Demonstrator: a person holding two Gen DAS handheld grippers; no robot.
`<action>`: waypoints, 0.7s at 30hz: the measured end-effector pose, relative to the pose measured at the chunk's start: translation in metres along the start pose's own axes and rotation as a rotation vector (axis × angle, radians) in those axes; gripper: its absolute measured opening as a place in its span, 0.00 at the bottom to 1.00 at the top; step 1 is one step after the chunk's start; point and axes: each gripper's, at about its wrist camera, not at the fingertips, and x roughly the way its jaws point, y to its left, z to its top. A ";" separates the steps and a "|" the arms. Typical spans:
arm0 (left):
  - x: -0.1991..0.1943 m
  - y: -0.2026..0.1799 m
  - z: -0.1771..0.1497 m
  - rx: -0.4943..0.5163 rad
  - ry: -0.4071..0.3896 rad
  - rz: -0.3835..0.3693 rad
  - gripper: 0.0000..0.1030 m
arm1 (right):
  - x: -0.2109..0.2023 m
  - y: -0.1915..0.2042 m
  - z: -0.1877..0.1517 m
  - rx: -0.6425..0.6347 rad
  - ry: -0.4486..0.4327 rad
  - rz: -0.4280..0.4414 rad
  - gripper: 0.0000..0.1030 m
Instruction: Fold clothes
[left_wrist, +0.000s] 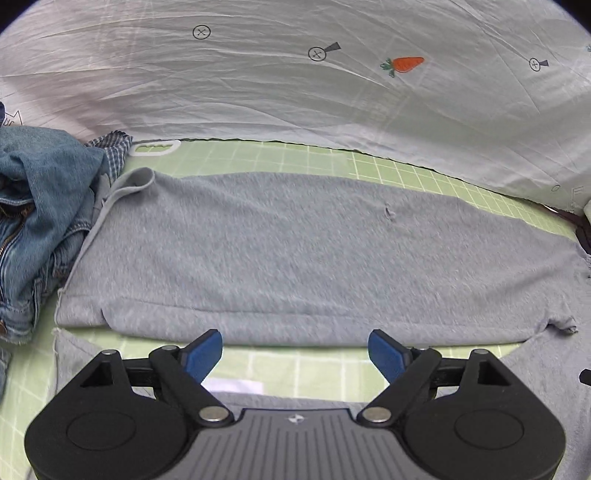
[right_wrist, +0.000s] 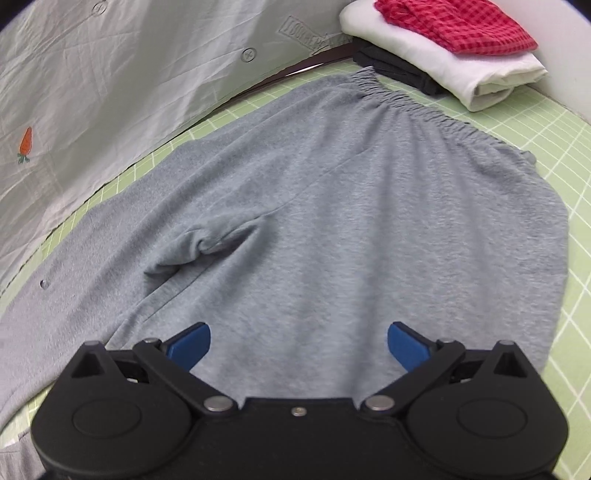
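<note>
Left gripper (left_wrist: 295, 356) angled steeply down over the green grid mat (left_wrist: 406, 173) on the bench, blue fingertips (left_wrist: 203, 354) spread wide with nothing between them, poised just off the near edge of the grey trousers (left_wrist: 295, 258). Right gripper (right_wrist: 299, 345) tilted down the same way, jaws equally wide and empty, hanging over the seat of the same grey trousers (right_wrist: 332, 221) without pressing the cloth.

In the left wrist view, one trouser leg stretched flat from 9 o'clock to 3 o'clock, long axis running side to side, cuff end at 9 o'clock with its hem curled over. A second grey layer showing at 6 o'clock under the gripper, with a strip of bare mat between the two. In the right wrist view, gathered elastic waistband (right_wrist: 424, 107) pointing toward 1 o'clock, legs trailing off toward 8 o'clock, a puckered fold near the crotch at 9 o'clock from centre.

Crumpled denim garment (left_wrist: 40, 221) heaped at 9 o'clock in the left wrist view, touching the cuff end, with a blue checked cloth (left_wrist: 110, 147) just behind it. White sheet (left_wrist: 295, 92) with a carrot print (left_wrist: 406, 63) across 12 o'clock, beyond the mat.

Folded stack at 1 o'clock in the right wrist view: red checked cloth (right_wrist: 454, 26) on top of a white folded cloth (right_wrist: 443, 66), and a dark folded garment (right_wrist: 399, 68) just beside the waistband.
</note>
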 end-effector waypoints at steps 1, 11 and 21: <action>-0.003 -0.010 -0.005 -0.010 0.000 0.005 0.84 | -0.002 -0.018 0.006 0.046 0.001 0.037 1.00; -0.014 -0.112 -0.062 -0.127 0.031 0.064 0.84 | -0.007 -0.155 0.091 0.191 -0.058 0.193 1.00; -0.003 -0.181 -0.085 -0.180 0.075 0.141 0.84 | 0.038 -0.224 0.164 0.022 -0.063 -0.066 1.00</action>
